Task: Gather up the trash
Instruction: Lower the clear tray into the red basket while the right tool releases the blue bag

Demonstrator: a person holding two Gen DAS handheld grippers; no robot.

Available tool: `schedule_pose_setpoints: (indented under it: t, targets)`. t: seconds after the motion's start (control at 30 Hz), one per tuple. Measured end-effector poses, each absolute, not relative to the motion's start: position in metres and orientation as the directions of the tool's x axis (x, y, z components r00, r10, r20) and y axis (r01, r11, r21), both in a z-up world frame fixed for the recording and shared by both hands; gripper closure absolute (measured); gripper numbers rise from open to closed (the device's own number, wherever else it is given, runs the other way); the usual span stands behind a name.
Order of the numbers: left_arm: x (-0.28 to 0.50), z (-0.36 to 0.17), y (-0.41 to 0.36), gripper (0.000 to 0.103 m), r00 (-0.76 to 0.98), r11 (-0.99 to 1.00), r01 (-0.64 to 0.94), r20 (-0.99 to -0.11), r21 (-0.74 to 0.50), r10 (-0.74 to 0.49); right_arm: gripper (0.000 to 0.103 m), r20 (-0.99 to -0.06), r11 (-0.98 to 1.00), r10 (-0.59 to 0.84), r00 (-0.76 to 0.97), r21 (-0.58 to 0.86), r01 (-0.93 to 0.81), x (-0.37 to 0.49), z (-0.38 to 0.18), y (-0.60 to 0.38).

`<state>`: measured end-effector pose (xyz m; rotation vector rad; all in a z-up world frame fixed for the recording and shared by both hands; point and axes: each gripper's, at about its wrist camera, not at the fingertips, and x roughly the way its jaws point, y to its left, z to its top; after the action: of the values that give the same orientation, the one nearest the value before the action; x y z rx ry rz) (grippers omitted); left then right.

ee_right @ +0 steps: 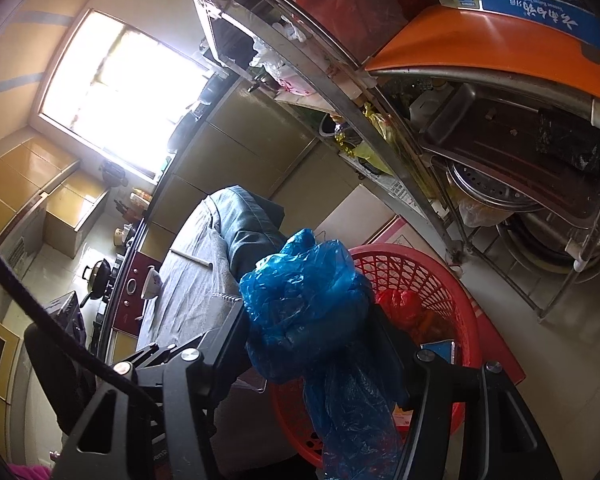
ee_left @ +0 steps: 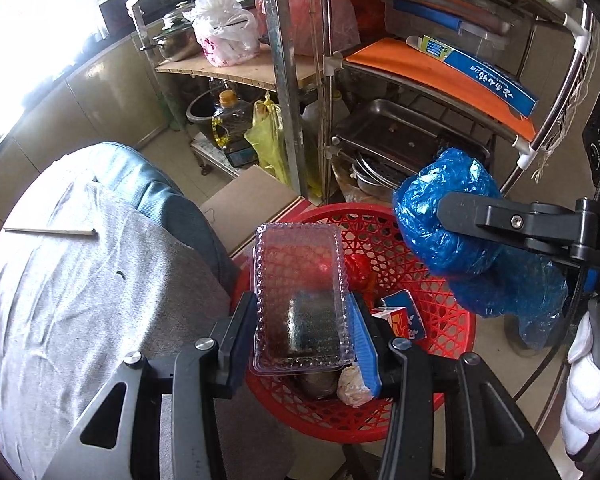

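My left gripper point(ee_left: 302, 332) is shut on a clear plastic clamshell box point(ee_left: 298, 296) and holds it over the red lattice basket point(ee_left: 440, 320). A small carton point(ee_left: 404, 314), a crumpled paper lump point(ee_left: 354, 386) and red scraps lie inside the basket. My right gripper point(ee_right: 312, 328) is shut on a bunched blue plastic bag point(ee_right: 304, 300), which hangs above the near rim of the same red basket point(ee_right: 432, 276). In the left wrist view that blue bag point(ee_left: 444, 220) and the right gripper's finger point(ee_left: 496, 220) hover over the basket's far right side.
A table under grey cloth point(ee_left: 80, 300) lies to the left, with a thin stick point(ee_left: 50, 232) on it. A metal shelf rack point(ee_left: 324, 80) with trays, pots and bags stands behind the basket. Flat cardboard point(ee_left: 248, 204) lies on the floor. A white-gloved hand point(ee_left: 584, 380) shows at right.
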<state>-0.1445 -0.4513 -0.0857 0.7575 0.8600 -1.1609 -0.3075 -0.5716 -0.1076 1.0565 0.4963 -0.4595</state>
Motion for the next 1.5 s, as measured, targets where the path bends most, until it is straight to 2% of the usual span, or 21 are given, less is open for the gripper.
schedule_pose_setpoints:
  t: [0.67,1.07,1.5]
  targets:
    - [-0.13,-0.113,-0.467,0.056,0.099,0.222,0.975,-0.893,-0.002,-0.44,0.04,-0.633,0.417,-0.129,0.763,0.664,0.621,-0.297,-0.112,-0.569]
    - [-0.127,-0.128,-0.473,0.056,0.1,0.224,0.975,-0.901,0.003,-0.423,0.04,-0.635,0.412,-0.126,0.762,0.666,0.622,-0.296,-0.114,-0.569]
    - [-0.12,-0.138,-0.473,0.054,-0.036,0.21,0.969,-0.917,-0.129,-0.397,0.04,-0.644,0.371,-0.118,0.756,0.677,0.635,-0.299,-0.12,-0.569]
